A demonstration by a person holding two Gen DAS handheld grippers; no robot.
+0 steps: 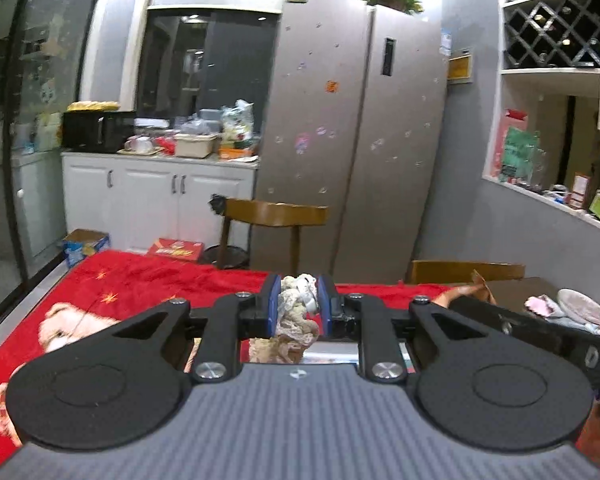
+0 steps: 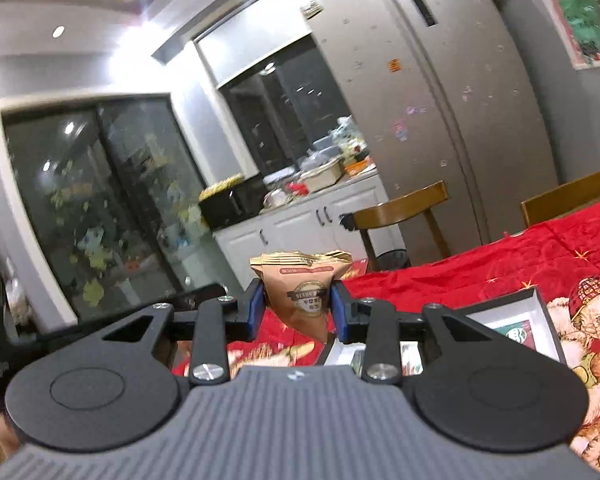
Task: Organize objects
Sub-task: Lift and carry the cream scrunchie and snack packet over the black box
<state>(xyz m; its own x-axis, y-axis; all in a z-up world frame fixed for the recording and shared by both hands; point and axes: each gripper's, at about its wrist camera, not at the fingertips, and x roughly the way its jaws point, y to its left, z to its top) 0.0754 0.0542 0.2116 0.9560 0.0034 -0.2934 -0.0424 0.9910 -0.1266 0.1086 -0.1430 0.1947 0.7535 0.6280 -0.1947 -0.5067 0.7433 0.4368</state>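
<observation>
My left gripper [image 1: 299, 300] is shut on a beige lace bundle [image 1: 296, 312] that hangs down between the blue pads above the red blanket [image 1: 140, 280]. My right gripper [image 2: 299, 304] is shut on a brown snack packet [image 2: 304, 292] with a gold crimped top, held upright above the red blanket [image 2: 520, 252]. Below the right gripper lies an open dark box with a white inside [image 2: 512, 316]. A printed flat item [image 1: 332, 354] shows under the left gripper.
Two wooden chairs [image 1: 276, 216] [image 1: 464, 272] stand at the table's far edge before a grey fridge [image 1: 360, 120]. A white plate [image 1: 582, 306] and pink cloth [image 1: 540, 305] lie at the right. A white cabinet with clutter [image 1: 160, 184] stands behind.
</observation>
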